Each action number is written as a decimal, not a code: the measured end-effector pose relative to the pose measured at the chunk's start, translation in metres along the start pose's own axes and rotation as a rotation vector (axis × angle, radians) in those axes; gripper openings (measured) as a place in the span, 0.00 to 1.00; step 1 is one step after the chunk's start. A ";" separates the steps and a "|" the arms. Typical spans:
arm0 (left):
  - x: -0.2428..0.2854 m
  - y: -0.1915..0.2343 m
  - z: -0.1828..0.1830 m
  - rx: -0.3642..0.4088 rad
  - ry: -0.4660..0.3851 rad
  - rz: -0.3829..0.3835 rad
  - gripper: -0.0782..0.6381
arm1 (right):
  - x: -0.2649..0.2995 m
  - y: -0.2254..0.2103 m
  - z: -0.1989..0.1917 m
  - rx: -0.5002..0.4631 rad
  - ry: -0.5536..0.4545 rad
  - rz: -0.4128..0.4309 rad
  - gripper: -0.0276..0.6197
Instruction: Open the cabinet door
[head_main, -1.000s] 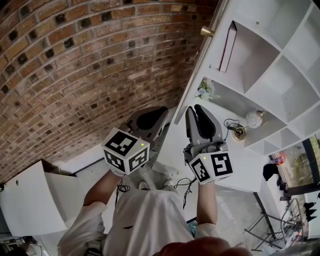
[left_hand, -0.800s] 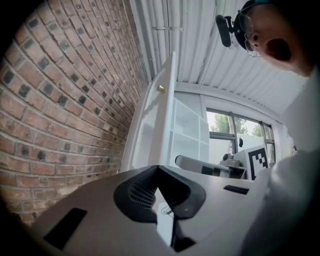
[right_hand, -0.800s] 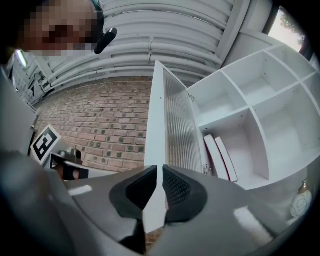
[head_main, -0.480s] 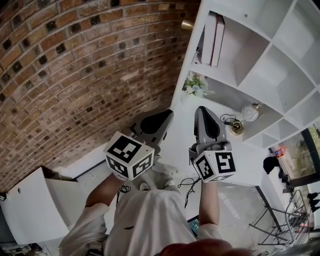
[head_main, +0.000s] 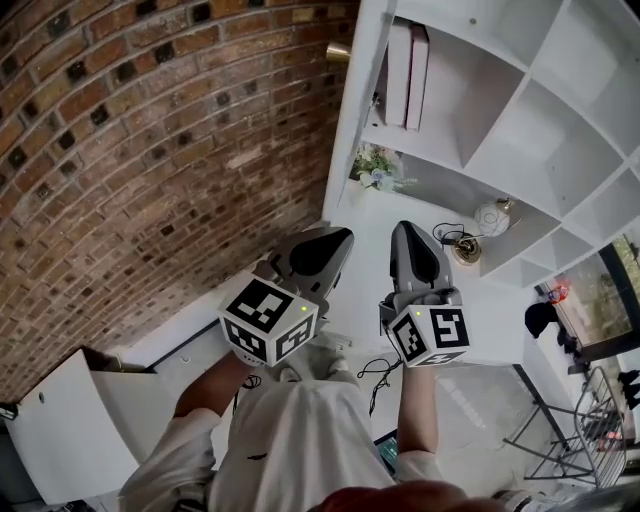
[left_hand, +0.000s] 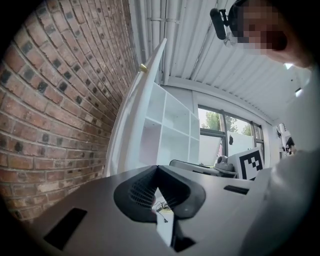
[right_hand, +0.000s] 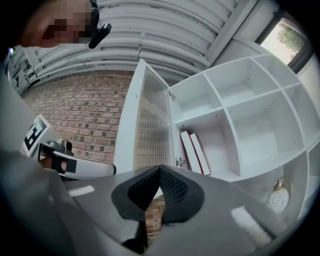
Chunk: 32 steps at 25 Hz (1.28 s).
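Observation:
The white cabinet door (head_main: 352, 110) stands swung open, edge-on, with a brass knob (head_main: 337, 52) near its top. In the right gripper view the door (right_hand: 151, 125) shows a ribbed glass panel. It also appears in the left gripper view, door (left_hand: 142, 105) and knob (left_hand: 143, 67) alike. My left gripper (head_main: 325, 252) is shut and empty, below the door and apart from it. My right gripper (head_main: 414, 248) is shut with nothing in it, in front of the open shelves. Tips meet in both gripper views: left gripper (left_hand: 156, 167), right gripper (right_hand: 160, 168).
The open shelves hold two books (head_main: 405, 72), a small plant (head_main: 376, 168), a round ornament (head_main: 492, 217) and a brass piece (head_main: 465, 250). A brick wall (head_main: 150, 150) fills the left. A white box (head_main: 60, 430) stands at lower left.
The right gripper's jaws have closed on nothing. Both grippers have shifted a little, and the cabinet and door now sit further left in the head view.

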<state>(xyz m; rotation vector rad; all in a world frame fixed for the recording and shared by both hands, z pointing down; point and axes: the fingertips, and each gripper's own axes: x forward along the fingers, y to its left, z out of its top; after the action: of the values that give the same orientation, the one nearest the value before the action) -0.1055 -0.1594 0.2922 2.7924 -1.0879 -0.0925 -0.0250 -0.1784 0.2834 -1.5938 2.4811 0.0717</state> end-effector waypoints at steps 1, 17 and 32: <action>0.003 0.000 0.000 -0.001 0.002 -0.003 0.12 | -0.001 -0.004 0.000 0.002 0.000 -0.007 0.06; 0.049 -0.022 -0.011 0.013 0.021 -0.029 0.12 | -0.027 -0.056 -0.003 -0.007 0.036 -0.064 0.04; 0.095 -0.021 -0.010 0.031 0.002 0.048 0.12 | -0.029 -0.113 0.022 -0.064 0.013 -0.061 0.04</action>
<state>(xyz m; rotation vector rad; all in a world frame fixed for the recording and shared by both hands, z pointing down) -0.0202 -0.2075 0.2983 2.7910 -1.1648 -0.0680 0.0917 -0.1970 0.2745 -1.6996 2.4611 0.1343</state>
